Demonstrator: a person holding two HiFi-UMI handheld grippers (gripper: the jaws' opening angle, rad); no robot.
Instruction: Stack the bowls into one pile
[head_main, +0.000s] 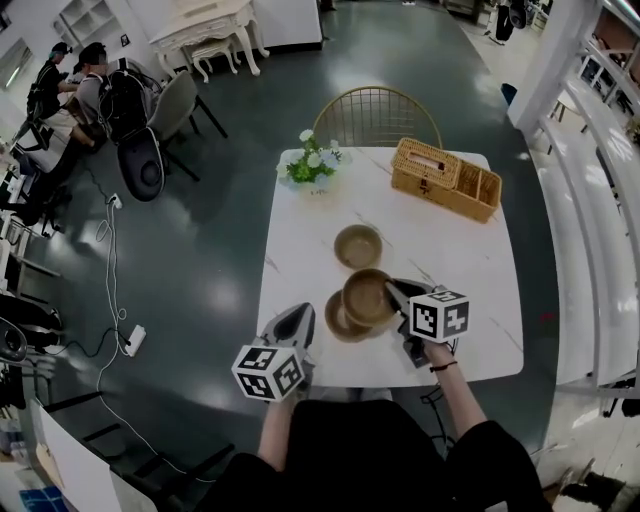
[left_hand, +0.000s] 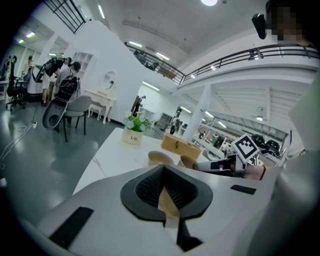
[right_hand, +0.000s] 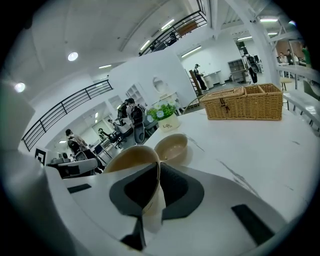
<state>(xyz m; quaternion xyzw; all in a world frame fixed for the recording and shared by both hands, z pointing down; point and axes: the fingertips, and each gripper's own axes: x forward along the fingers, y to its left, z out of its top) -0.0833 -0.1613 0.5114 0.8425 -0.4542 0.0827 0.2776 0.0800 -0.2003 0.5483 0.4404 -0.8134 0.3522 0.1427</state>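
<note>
Three tan bowls are on or above the white table (head_main: 470, 290). One bowl (head_main: 358, 246) (right_hand: 171, 145) stands alone at the middle. My right gripper (head_main: 392, 290) (right_hand: 159, 162) is shut on the rim of a second bowl (head_main: 366, 297) (right_hand: 131, 158), which is tilted and overlaps the third bowl (head_main: 336, 323) lying under it near the front edge. My left gripper (head_main: 305, 313) (left_hand: 162, 167) hovers just left of that lower bowl, jaws together and holding nothing. A tan sliver shows through the slit between its pads.
A wicker basket (head_main: 445, 178) sits at the table's far right, and a small flower pot (head_main: 312, 165) at the far left. A wire chair (head_main: 377, 117) stands behind the table. People and office chairs (head_main: 120, 100) are far off to the left.
</note>
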